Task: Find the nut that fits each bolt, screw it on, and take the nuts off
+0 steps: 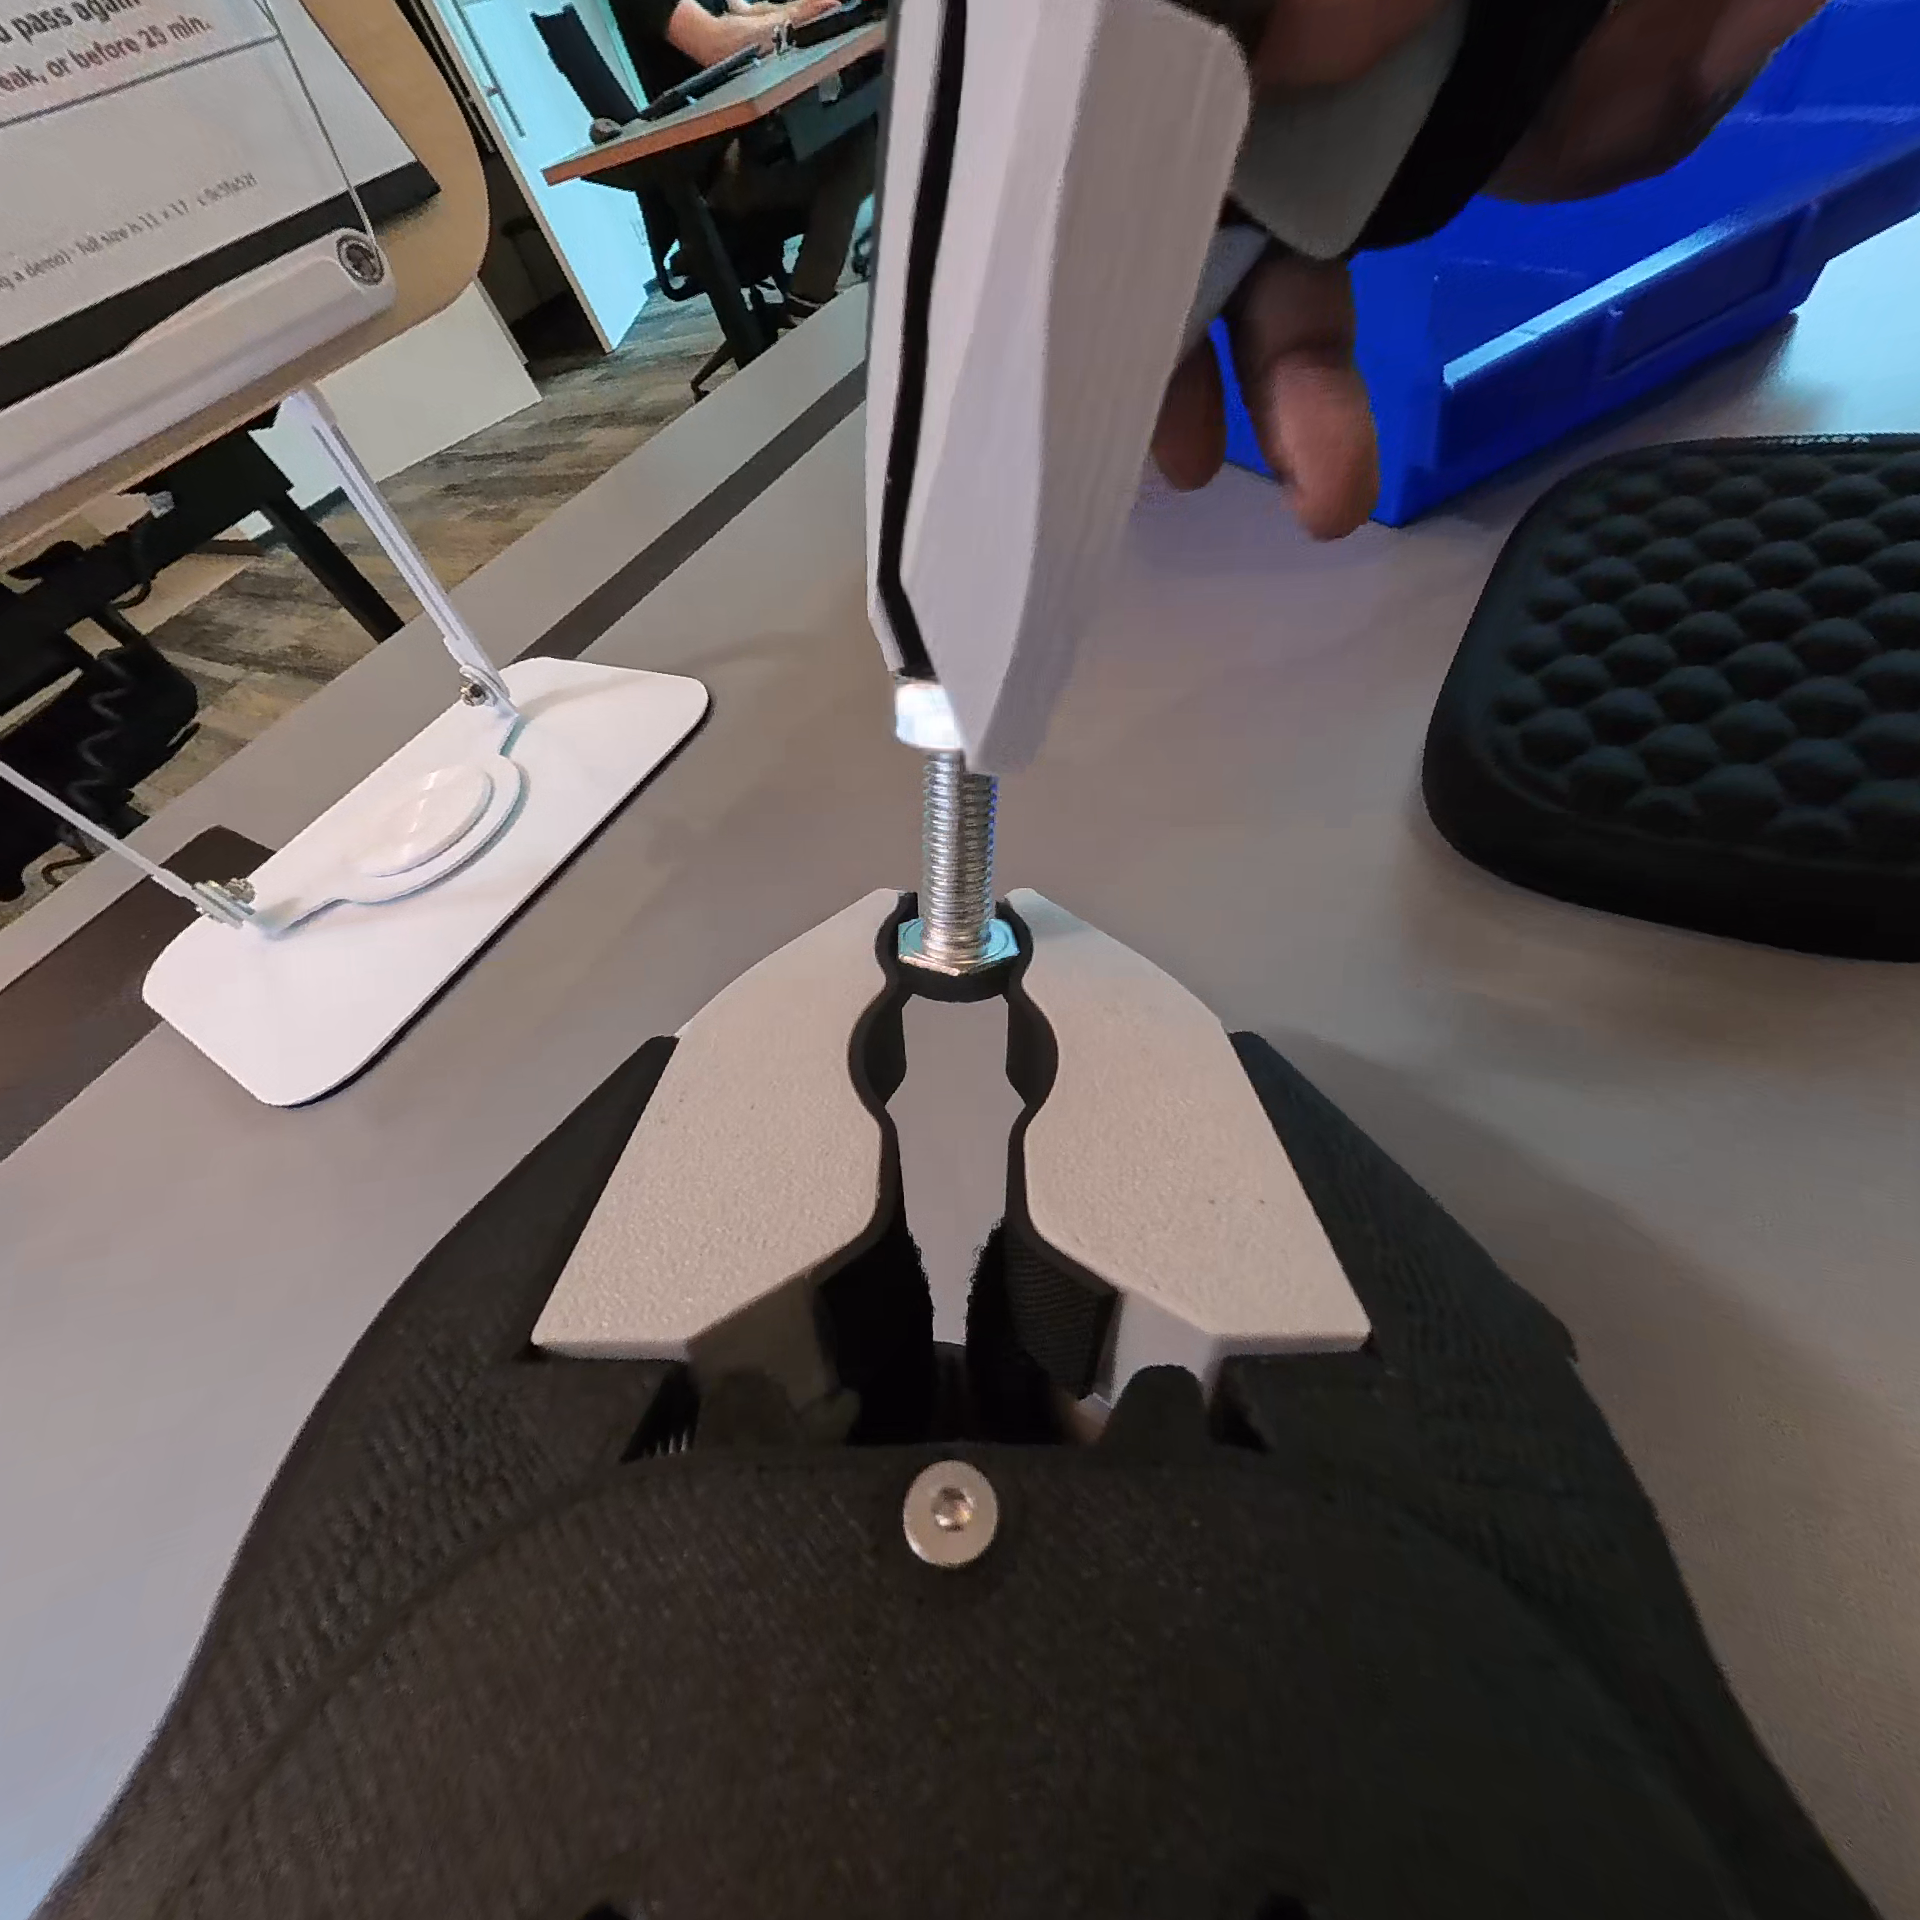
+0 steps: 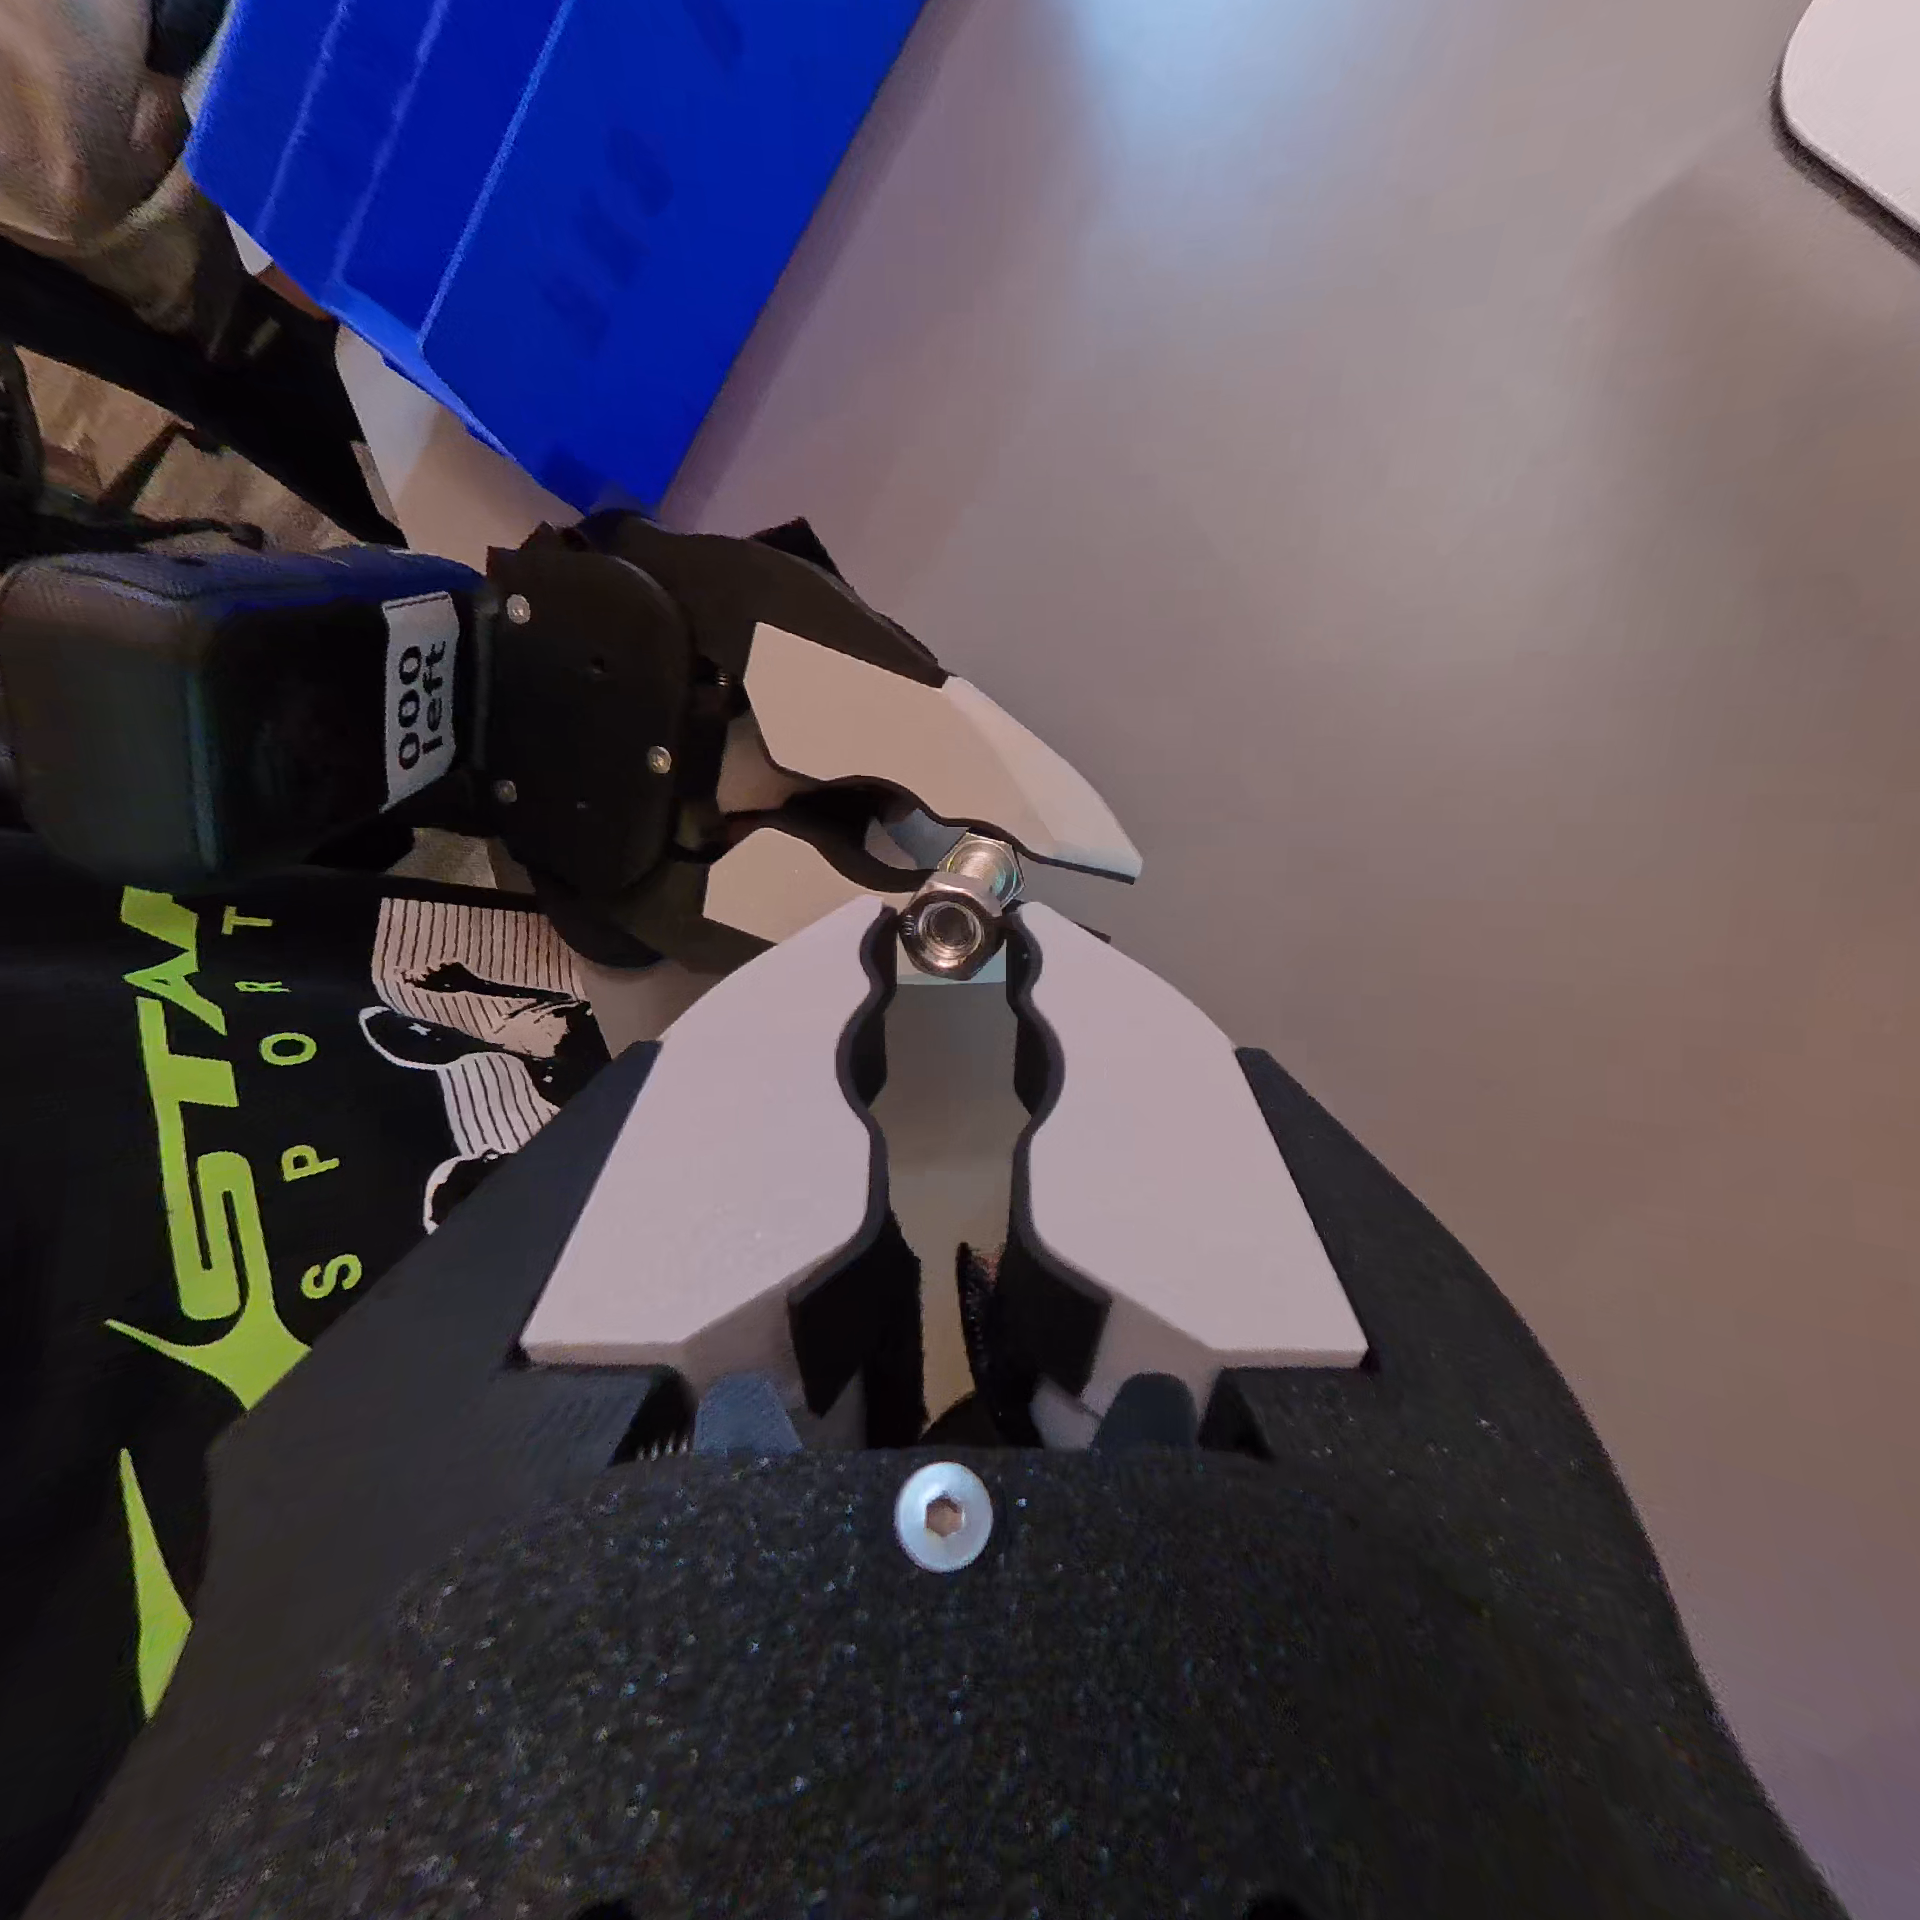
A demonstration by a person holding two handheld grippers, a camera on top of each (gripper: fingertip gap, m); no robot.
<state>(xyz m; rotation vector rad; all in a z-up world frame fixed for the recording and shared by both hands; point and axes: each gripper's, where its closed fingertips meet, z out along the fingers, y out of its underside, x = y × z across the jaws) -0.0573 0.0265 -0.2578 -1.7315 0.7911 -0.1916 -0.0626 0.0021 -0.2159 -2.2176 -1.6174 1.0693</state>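
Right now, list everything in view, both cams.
bolt: 1, silver, upright, head in left tongs
nut: 1, silver, at bolt's top end
bin: 1, blue, on table behind right tongs
pad: 1, black dimpled, on table, right
sign stand: 1, white, on table, left
table: 1, grey, beneath everything
left tongs: 1, white and black, shut on bolt
right tongs: 1, white and black, shut on nut
hand: 1, holding right tongs
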